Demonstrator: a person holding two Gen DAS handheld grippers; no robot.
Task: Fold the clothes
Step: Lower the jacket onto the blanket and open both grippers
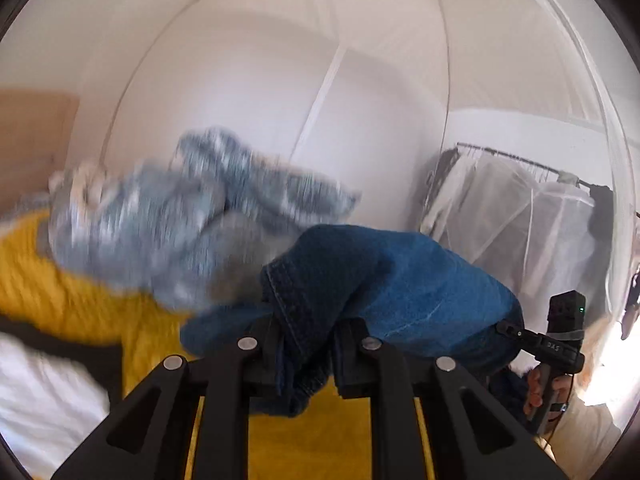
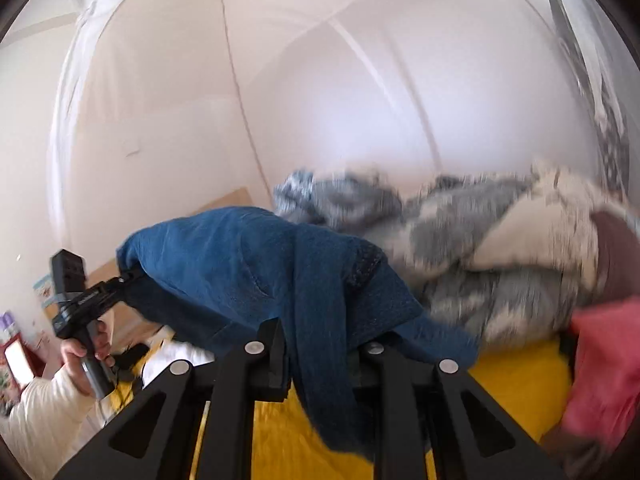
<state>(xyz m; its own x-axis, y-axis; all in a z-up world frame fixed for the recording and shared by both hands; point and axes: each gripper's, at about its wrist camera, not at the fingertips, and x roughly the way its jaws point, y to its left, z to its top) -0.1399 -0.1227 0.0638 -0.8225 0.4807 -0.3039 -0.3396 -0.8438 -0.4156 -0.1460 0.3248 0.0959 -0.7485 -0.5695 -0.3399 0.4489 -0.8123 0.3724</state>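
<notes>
Tool [image 1: 306, 354] tips buried in jeans [image 1: 400, 276]; pile [image 1: 168, 220] behind blurred.

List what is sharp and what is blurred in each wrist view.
Left wrist view: the blue denim garment and left gripper are sharp, the pale blue clothes smeared. Right wrist view: denim and right gripper crisp, grey and cream pile streaked; both views bow at the edges.

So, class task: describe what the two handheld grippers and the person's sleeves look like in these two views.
Both the left gripper and right gripper are matte black, with angular slotted linkage arms and round silver pivot pins. Each has a pistol-style handle and a boxy black module on top; the right's shows a small green light. The sleeves are cream-white.
</notes>
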